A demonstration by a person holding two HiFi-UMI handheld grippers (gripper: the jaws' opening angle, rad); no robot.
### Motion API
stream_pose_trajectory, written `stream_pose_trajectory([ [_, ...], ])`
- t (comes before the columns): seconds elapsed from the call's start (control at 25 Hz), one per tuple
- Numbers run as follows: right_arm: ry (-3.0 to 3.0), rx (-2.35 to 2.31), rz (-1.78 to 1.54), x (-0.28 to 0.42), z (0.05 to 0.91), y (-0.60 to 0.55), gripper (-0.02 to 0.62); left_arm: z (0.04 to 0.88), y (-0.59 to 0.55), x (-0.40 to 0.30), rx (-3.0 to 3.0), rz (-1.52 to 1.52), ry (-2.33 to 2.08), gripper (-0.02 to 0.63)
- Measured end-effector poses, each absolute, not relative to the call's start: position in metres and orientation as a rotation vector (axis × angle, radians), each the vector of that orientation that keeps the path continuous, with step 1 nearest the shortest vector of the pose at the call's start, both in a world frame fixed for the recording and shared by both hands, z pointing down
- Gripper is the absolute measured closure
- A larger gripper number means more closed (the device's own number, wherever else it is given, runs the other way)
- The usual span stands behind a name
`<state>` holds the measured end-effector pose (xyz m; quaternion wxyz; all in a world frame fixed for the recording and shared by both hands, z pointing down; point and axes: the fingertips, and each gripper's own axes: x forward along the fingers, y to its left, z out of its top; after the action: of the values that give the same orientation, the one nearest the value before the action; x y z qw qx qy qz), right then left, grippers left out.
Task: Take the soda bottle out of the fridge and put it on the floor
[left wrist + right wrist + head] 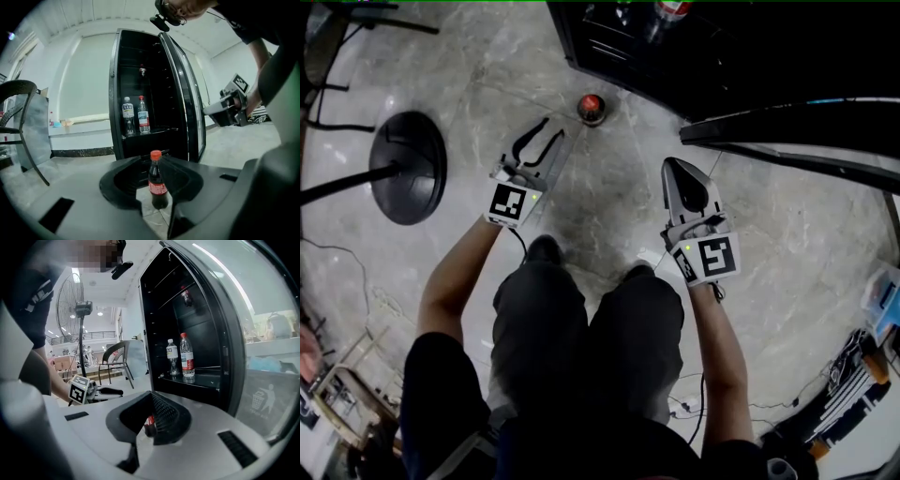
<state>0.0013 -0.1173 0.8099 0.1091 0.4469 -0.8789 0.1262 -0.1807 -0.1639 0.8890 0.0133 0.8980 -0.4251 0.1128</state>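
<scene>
Head view: a small dark plastic soda bottle with a red cap and red label (592,108) is seen upright on the grey marbled floor (609,216), just in front of the open black fridge (609,47).
Bottle location: out of the fridge, on the floor, touched by neither gripper. Placement is judged done.
Handling: judged fairly light, with a stiff, smooth, round wall. Slip under a weak pinch is expected. With a tall body on a narrow base, it is easily tipped if nudged.
Grip point: the labelled mid-body is recommended, jaws square to it. Cap and neck are best avoided.
Left gripper (553,129): jaws are spread wide and nothing is clamped. In the left gripper view the bottle (158,185) is framed between them but stands just beyond the tips.
Right gripper (675,167): jaws are closed tip to tip and nothing is held. In the right gripper view the bottle (149,424) is only glimpsed through the hollow behind the tips.
Arm pose: both forearms are extended forward and down past the knees. The left one is aimed at the bottle, the right one toward the fridge door (787,122).
Fridge shelf: two clear water bottles (128,115) are seen standing side by side.
</scene>
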Motion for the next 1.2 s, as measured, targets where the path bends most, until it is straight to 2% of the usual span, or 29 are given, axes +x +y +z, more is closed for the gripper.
stream_pose_trajectory([
  [0.24, -2.593, 1.309, 0.351, -0.004, 0.792, -0.119, 0.577, 0.845, -0.16, -0.193, 2.788, 0.298, -1.398, 0.573],
  [0.52, -2.592, 1.323, 0.294, -0.007, 0.726, -0.113, 0.577, 0.759, -0.164, -0.198, 2.772, 0.257, -1.479, 0.58],
  [1.2, -2.599, 1.424, 0.265, -0.001, 0.464, -0.083, 0.577, 0.474, -0.119, -0.188, 2.661, 0.212, -1.608, 0.581],
])
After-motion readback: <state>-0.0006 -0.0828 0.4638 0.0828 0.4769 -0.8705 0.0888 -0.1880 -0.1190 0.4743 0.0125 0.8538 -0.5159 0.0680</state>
